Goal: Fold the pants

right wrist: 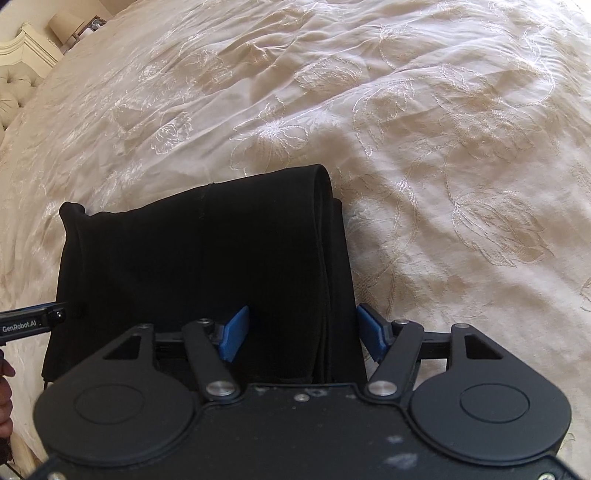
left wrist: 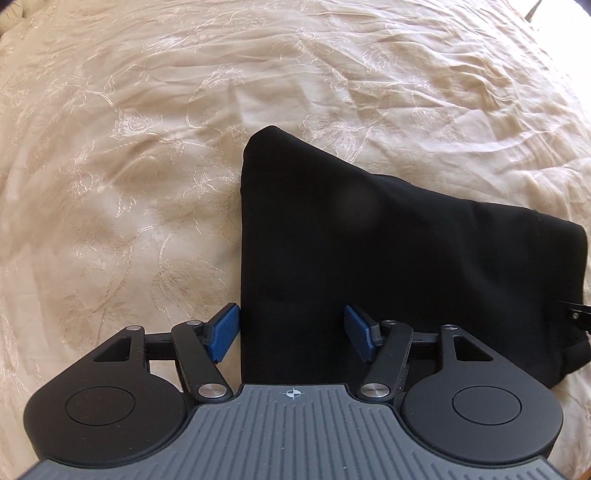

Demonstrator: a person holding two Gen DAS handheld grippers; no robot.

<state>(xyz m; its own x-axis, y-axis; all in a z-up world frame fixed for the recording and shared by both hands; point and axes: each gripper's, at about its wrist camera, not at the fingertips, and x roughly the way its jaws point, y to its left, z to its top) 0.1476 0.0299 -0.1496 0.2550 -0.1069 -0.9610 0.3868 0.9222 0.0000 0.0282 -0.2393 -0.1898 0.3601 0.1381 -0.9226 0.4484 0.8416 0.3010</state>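
the black pants (left wrist: 369, 258) lie folded into a thick bundle on the bed, on a cream bedspread (left wrist: 129, 147) with a shiny embroidered flower pattern. in the left wrist view the pants fill the centre and right of the frame, with a pointed corner toward the upper middle and a rounded folded edge at the far right. the left claw (left wrist: 291, 332) is wide open and holds nothing; its left blue pad (left wrist: 223, 332) is just beside the left edge of the pants, over the bedspread, and the other pad is over the black cloth. in the right wrist view the pants are in the centre and lower left of the frame, and several stacked layers of the fold show along their right edge. the right claw (right wrist: 306, 334) is also wide open and grips nothing; one blue pad (right wrist: 234, 334) is over the cloth and the other is at the right edge of the bundle. at the left edge of this frame a part of the other gripper comes in, and on it the white writing "genrobot.ai" (right wrist: 19, 324) can be read. in the upper left corner a tufted cream headboard (right wrist: 14, 85) and a lamp shade (right wrist: 64, 24) are seen.
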